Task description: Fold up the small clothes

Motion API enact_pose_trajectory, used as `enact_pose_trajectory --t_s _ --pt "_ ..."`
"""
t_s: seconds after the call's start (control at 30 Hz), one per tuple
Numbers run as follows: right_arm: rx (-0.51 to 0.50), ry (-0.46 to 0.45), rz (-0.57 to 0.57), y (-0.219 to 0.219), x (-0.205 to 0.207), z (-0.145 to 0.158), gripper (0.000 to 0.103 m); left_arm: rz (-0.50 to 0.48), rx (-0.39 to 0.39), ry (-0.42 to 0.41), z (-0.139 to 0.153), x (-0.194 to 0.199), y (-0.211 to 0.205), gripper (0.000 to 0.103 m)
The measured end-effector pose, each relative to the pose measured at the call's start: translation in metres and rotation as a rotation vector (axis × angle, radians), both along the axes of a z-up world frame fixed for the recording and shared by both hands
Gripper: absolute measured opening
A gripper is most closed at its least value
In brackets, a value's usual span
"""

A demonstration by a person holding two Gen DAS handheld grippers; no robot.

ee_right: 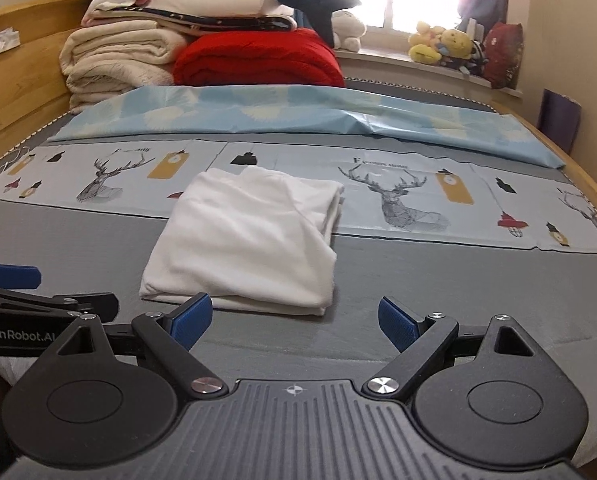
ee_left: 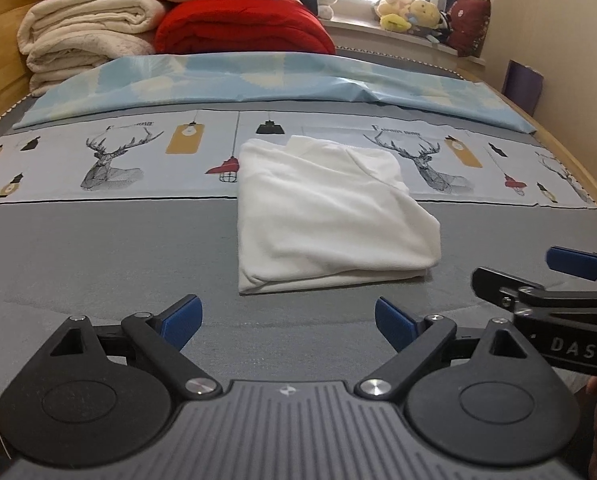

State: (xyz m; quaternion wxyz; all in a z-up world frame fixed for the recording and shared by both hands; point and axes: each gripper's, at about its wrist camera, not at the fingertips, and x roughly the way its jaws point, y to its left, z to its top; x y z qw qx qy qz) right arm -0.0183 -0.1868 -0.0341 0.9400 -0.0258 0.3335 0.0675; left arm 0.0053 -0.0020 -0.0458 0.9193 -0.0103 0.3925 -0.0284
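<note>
A white garment (ee_left: 322,216) lies folded into a rough rectangle on the grey bed sheet (ee_left: 98,256), its far part on the deer-print cloth. It also shows in the right wrist view (ee_right: 250,244). My left gripper (ee_left: 288,326) is open and empty, just short of the garment's near edge. My right gripper (ee_right: 294,326) is open and empty, near the garment's front right corner. The right gripper shows at the right edge of the left wrist view (ee_left: 558,280); the left gripper shows at the left edge of the right wrist view (ee_right: 22,292).
A deer-print cloth (ee_left: 110,160) and a light blue sheet (ee_left: 258,80) lie across the bed behind the garment. Stacked cream blankets (ee_left: 82,36) and a red quilt (ee_left: 242,28) sit at the far end. Plush toys (ee_left: 410,12) line the windowsill. Wooden bed rails run along both sides.
</note>
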Motion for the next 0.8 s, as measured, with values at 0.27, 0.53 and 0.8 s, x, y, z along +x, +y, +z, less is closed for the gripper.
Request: enact_pose_trajectory --t_s 0.27,0.53,0.8 --pt "0.005 0.011 -0.007 0.0031 0.0044 -0.0011 0.091 -0.005 -0.002 0.005 -0.0013 0.0020 -0.0009 0.096" --pt "0.003 0.023 -0.015 0.0042 0.0049 -0.0031 0.091 -0.007 -0.002 0.008 -0.0025 0.0025 -0.0017 0.096" --pt "0.005 0.028 -0.014 0.0046 0.0051 -0.0033 0.091 -0.006 -0.002 0.010 -0.0028 0.0019 -0.0028 0.096"
